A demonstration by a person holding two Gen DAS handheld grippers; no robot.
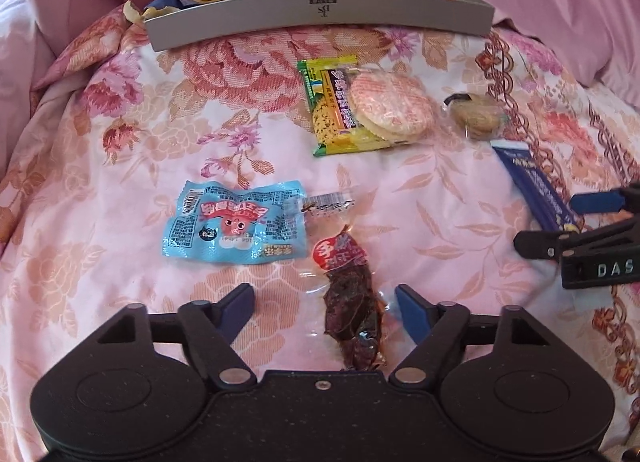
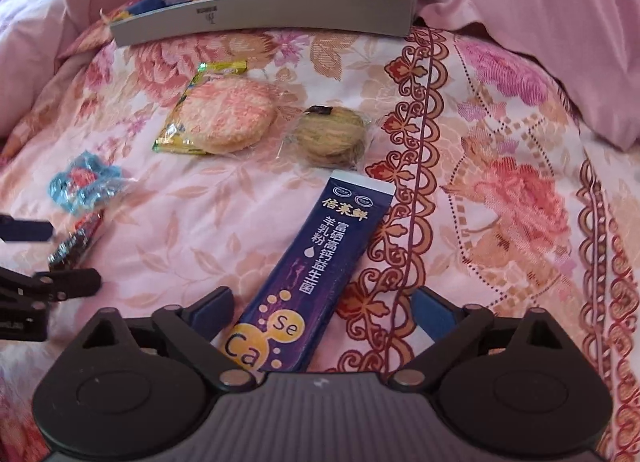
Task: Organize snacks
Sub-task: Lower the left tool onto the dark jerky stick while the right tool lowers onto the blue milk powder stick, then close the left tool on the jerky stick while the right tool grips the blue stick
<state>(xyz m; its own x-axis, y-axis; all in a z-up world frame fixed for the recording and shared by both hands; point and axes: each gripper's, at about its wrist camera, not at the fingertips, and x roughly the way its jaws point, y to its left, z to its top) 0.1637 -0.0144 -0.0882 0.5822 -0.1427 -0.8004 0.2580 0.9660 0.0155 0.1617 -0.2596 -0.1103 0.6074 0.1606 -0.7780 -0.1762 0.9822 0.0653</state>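
jaws of left gripper (image 1: 325,302) open, straddling dark jerky pack (image 1: 351,312), right pad nearly touching; right gripper (image 2: 325,312) open over blue sachet (image 2: 316,262). step: picking loose snacks. next: close, lift, carry to far grey box (image 1: 320,16). blue packet (image 1: 234,222), cracker packs (image 1: 368,106) and cookie (image 1: 474,114) lie in the path.

Soft even daylight, sharp centre, fisheye-bent edges, dark corners.

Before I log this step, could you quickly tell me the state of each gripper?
Left gripper: open, straddling the dried meat packet, pads not pressing it.
Right gripper: open, around the blue sachet, not gripping it.
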